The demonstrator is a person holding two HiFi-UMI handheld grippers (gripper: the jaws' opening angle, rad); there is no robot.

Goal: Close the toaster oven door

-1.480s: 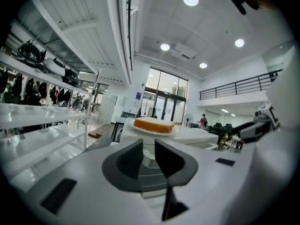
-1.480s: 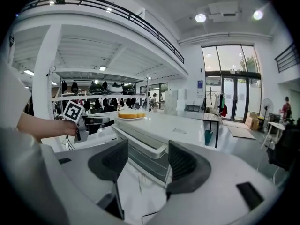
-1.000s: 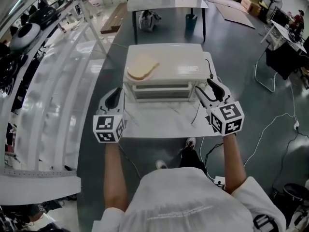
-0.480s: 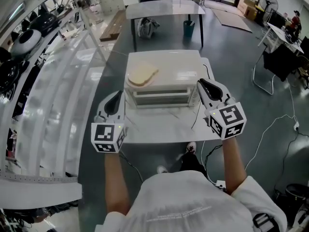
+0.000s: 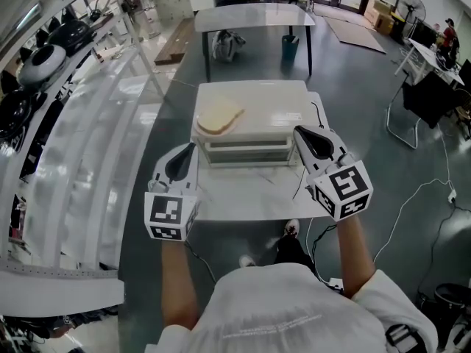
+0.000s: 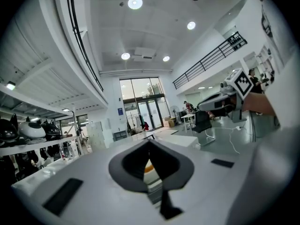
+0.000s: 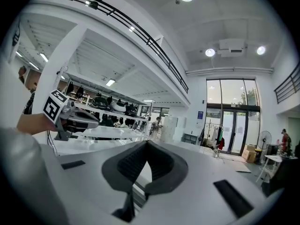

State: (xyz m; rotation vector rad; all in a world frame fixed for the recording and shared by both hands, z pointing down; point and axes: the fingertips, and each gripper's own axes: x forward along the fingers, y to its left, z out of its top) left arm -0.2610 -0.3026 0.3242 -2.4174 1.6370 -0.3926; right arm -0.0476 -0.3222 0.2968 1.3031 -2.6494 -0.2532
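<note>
No words or numbers legible anywhere. Only black-and-white square code patterns, without letters, on the left gripper [image 5: 192,145] and right gripper [image 5: 297,129]. Faint line of print, perhaps lettering, across the white shirt [image 5: 274,322]: too small to read. Blue sign [image 7: 200,115] beside glass doors: illegible.

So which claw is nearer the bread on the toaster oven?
The left claw: the bread lies at the toaster oven's left end; the right claw is by the other end.

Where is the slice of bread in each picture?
Head view: bread lies on the toaster oven's top, left side.
Left gripper view: a sliver of bread shows just below the closed jaw tips.
Right gripper view: not in it.
Shared landmark: the tall glass doors, in both gripper views.
</note>
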